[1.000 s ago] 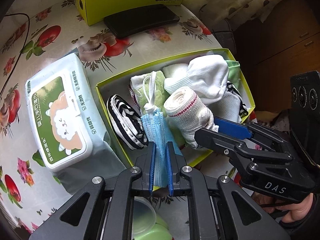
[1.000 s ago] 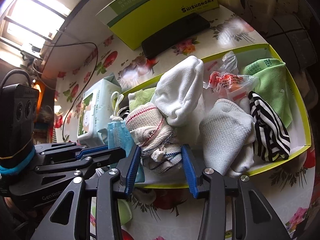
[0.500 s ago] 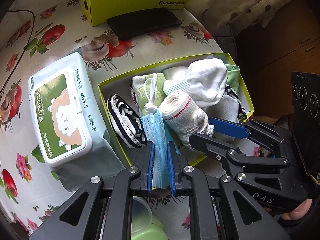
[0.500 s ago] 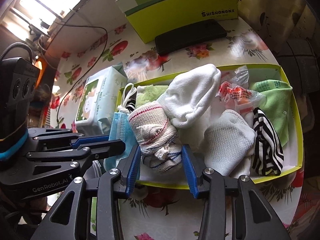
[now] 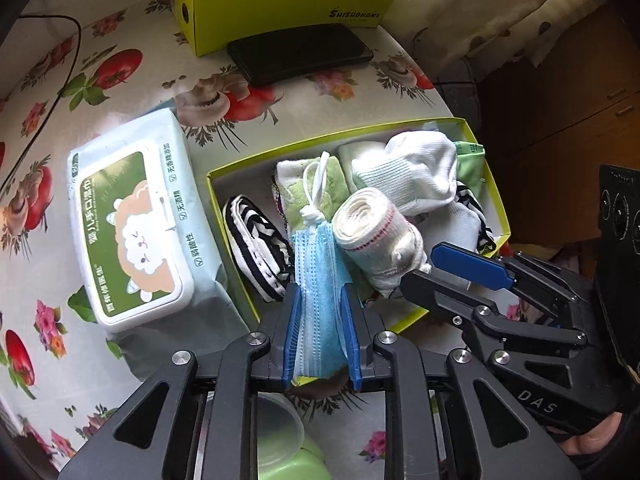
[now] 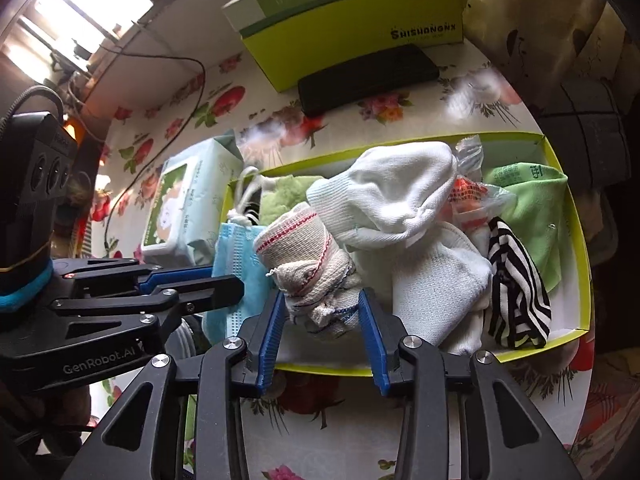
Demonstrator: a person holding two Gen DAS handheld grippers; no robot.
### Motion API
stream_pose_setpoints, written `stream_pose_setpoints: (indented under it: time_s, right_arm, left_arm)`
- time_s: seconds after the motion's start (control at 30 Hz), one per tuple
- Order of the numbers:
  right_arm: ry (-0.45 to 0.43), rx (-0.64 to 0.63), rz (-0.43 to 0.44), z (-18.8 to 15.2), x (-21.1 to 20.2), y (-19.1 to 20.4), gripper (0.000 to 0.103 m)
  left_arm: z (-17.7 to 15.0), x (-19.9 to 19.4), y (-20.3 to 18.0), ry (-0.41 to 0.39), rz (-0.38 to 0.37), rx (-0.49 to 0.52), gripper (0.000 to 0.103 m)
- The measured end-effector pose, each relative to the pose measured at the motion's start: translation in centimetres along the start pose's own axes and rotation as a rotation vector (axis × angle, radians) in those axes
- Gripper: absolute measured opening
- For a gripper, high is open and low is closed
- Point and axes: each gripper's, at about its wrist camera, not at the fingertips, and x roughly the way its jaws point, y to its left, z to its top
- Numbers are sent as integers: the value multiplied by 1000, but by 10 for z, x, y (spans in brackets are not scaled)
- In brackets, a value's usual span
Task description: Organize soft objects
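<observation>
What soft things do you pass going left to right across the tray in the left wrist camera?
Wet wipes pack beside the tray → striped cloth → blue face mask → rolled bandage → white sock.

- The left hand-held gripper [image 5: 320, 336] has just been opening; the blue face mask [image 5: 318, 276] stands looser between its jaws.
- The right hand-held gripper [image 6: 322, 320] has closed slightly around the rolled bandage [image 6: 308, 264].
</observation>
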Motion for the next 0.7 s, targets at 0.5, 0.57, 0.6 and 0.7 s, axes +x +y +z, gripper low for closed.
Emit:
stream_pose_setpoints:
  time_s: [0.5, 0.57, 0.6, 0.7]
  right_arm:
    - [-53, -59, -42, -6, -35, 20, 22]
    - [-45, -57, -65, -11, -38, 22, 26]
    - [-45, -57, -82, -14, -39, 23, 29]
    - [-44, -46, -135, -24, -45, 25, 43]
  left_arm:
    - [-14, -38, -4, -103, 87, 14, 23]
    - [-19, -42, -7, -110, 100, 25, 23]
    - [-21, -45, -8, -114, 106, 31, 23]
    - [-30, -51, -12, -125, 122, 48, 23]
